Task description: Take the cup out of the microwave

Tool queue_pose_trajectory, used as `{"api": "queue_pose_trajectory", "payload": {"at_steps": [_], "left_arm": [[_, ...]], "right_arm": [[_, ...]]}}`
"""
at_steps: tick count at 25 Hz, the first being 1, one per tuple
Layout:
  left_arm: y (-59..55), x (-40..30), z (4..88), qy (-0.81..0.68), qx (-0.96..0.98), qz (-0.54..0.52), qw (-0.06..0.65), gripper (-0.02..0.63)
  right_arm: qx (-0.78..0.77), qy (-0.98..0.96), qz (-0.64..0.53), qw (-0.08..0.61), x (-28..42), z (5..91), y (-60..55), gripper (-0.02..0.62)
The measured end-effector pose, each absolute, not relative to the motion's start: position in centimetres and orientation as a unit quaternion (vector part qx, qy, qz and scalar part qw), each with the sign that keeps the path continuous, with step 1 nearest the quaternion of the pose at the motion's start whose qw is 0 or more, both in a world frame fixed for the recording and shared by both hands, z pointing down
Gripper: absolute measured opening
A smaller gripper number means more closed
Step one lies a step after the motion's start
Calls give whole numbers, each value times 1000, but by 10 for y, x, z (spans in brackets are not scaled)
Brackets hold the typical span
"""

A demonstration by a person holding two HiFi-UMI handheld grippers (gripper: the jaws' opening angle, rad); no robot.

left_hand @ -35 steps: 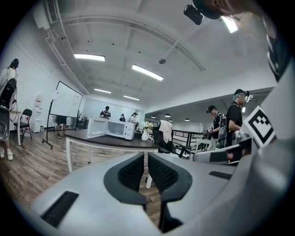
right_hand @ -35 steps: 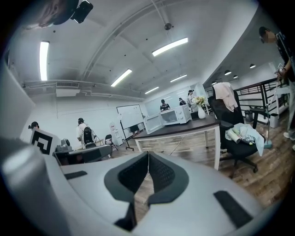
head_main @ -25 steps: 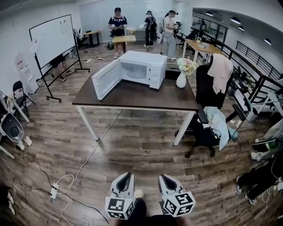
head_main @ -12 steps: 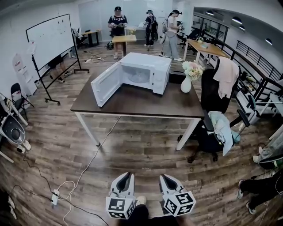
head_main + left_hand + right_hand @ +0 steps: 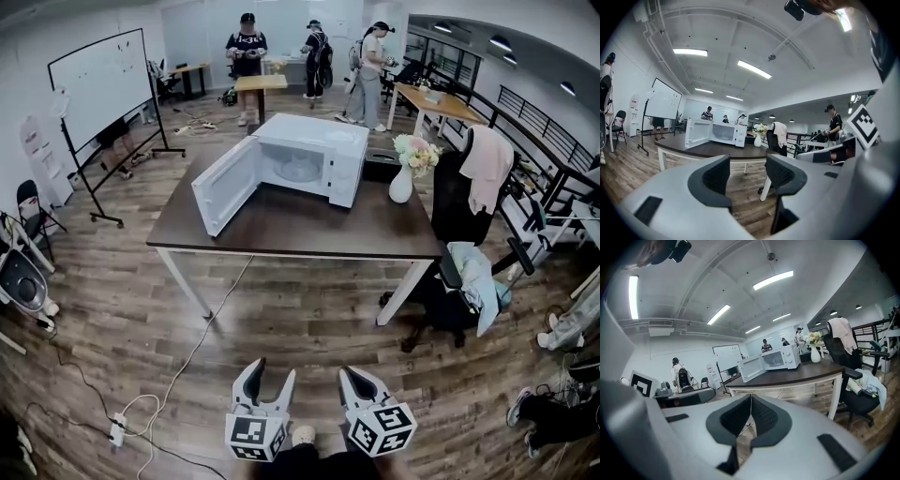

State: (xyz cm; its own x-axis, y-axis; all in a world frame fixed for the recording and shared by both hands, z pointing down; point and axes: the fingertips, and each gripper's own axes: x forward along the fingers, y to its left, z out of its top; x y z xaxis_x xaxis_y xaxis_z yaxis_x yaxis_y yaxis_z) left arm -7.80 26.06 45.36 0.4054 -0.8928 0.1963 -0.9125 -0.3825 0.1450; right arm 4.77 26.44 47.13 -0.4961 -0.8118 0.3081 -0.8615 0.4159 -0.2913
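2 tools show at the bottom of the head view, and the hands that carry them are cut off by the lower edge. The left tool (image 5: 272,373) has its jaws apart, having just been opening, and nothing stands between them. The right tool (image 5: 345,373) has its jaws pressed together and is empty. Both hang over the wooden floor (image 5: 281,319), well apart from the desk (image 5: 281,230).

1 microwave (image 5: 314,155) stands on the desk with its door (image 5: 223,185) swung wide to the left. The cup cannot be made out: in the head view the cavity shows only a pale round shape on its bottom, too small and faint to name, and in both gripper views the inside is a pale blur.

1 vase (image 5: 401,185) of flowers stands on the desk just right of the microwave. 1 chair (image 5: 457,202) with a pale garment draped over its back stands at the desk's right end. 1 whiteboard (image 5: 98,84) stands on its frame at the left. 3 people (image 5: 316,56) stand far behind the desk, too small to show what they handle
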Motion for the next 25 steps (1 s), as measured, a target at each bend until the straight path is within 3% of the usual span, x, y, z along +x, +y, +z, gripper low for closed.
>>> {"api": "queue_pose_trajectory", "payload": {"at_steps": [6,13,25], "left_arm": [[246,-92,459,-544,829,45,121,340],[238,-100,468,-558,817,47,139,434],[199,-107,475,-573,805,43,150,459]], "right_arm": [[496,-840,211,60,33,472,255,-5],[500,-834,224,68,35,476,251,-6],[493,-837,228,70,36,482,206,-5]]}}
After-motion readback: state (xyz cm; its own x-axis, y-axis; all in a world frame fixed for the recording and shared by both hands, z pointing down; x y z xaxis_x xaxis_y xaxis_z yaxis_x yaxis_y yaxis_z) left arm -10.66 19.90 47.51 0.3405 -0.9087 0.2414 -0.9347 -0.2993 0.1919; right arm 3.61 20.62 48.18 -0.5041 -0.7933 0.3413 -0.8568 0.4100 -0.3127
